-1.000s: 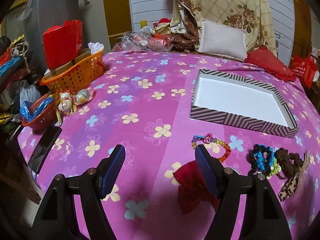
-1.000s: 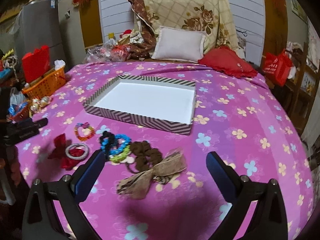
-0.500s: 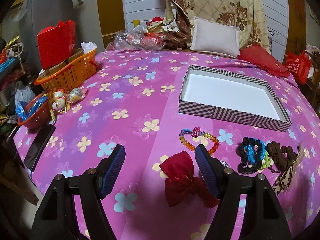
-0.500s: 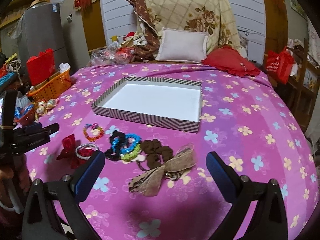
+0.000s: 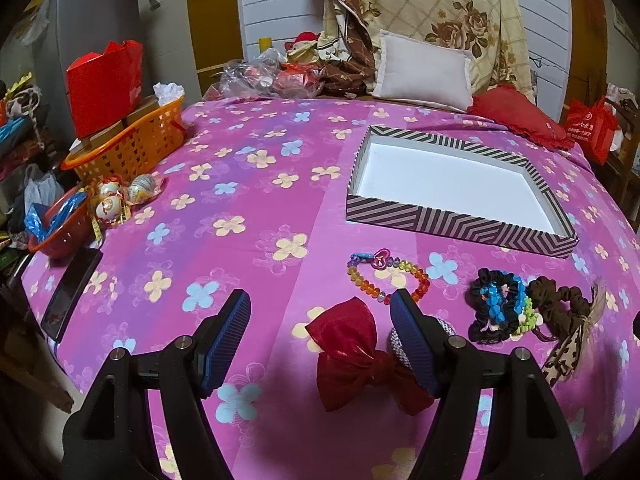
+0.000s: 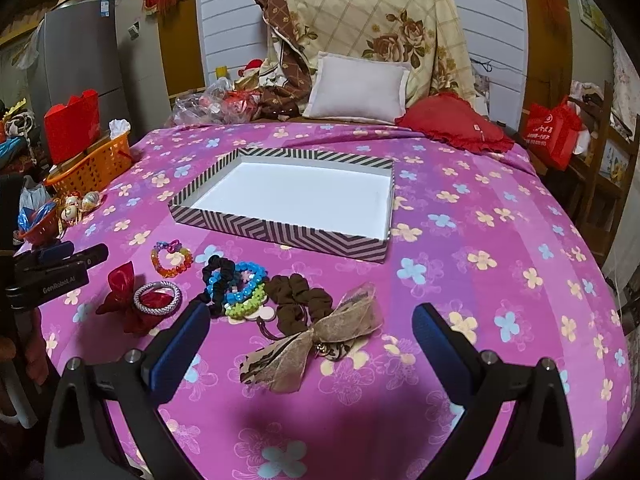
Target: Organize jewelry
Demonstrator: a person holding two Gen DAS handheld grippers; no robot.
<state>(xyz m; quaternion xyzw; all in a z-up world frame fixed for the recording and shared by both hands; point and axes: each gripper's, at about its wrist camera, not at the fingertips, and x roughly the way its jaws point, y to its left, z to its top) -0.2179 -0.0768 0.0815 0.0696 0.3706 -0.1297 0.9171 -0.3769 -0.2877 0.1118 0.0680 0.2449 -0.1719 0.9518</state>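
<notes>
A striped box (image 5: 452, 227) with a white inside (image 6: 280, 228) lies empty on the pink flowered bed. In front of it lie a rainbow bead bracelet (image 5: 362, 280) (image 6: 172, 258), a red bow (image 5: 352, 344) (image 6: 124, 292), a silver bangle (image 6: 157, 299), black, blue and green bracelets (image 5: 500, 308) (image 6: 236, 284), a brown scrunchie (image 6: 300, 300) and a tan ribbon bow (image 6: 312, 344). My left gripper (image 5: 320, 332) is open over the red bow. My right gripper (image 6: 312, 340) is open above the tan bow. The left gripper's body also shows in the right wrist view (image 6: 52, 272).
An orange basket (image 5: 128, 148) with a red bag, wrapped eggs (image 5: 120, 196), a red bowl (image 5: 52, 224) and a dark phone (image 5: 72, 288) sit at the bed's left edge. Pillows (image 6: 360, 92) and a red cushion (image 6: 456, 124) lie at the far end.
My left gripper has pulled back and shifted right, so the red bow now lies between its fingers. My right gripper has drawn back a little; the jewelry has not moved.
</notes>
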